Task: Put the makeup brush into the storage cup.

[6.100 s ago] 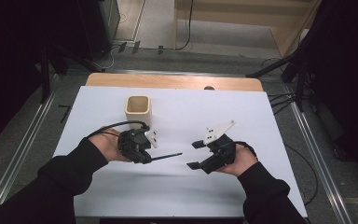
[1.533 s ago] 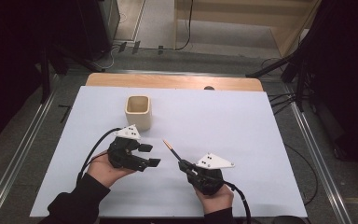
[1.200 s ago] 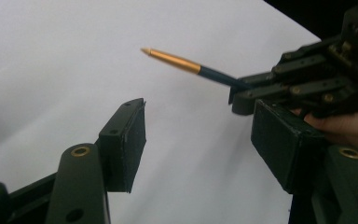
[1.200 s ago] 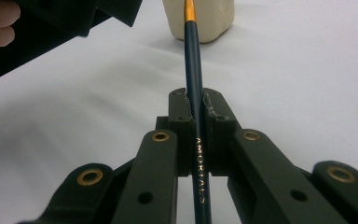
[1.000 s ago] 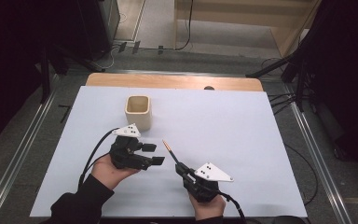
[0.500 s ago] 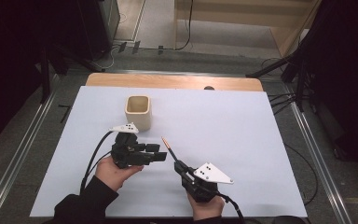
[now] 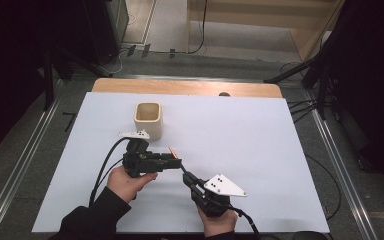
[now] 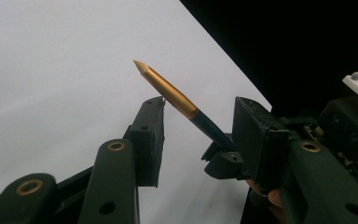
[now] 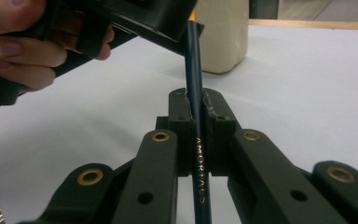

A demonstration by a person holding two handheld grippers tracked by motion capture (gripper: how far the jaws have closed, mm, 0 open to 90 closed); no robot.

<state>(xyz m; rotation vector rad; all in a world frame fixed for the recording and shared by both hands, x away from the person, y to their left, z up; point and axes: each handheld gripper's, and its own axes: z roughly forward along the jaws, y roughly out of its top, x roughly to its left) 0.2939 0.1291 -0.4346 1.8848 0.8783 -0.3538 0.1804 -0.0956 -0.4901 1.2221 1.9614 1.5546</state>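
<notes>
Pencil (image 9: 195, 93) sits clamped in the right gripper (image 7: 189, 179), slanting toward ten o'clock above the white surface (image 7: 260, 150), with the cup (image 7: 147, 119) at eleven o'clock. The left gripper (image 8: 198, 116) has been closing, its half-open jaws flanking the gold tip without pressing yet. This looks like a handover; next, pinch, then release.

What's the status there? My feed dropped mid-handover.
Right gripper shut on pencil. Left gripper just been closing, pads astride the pencil's gold tip, not yet pressing. Cup stands apart, nothing in the way.
</notes>
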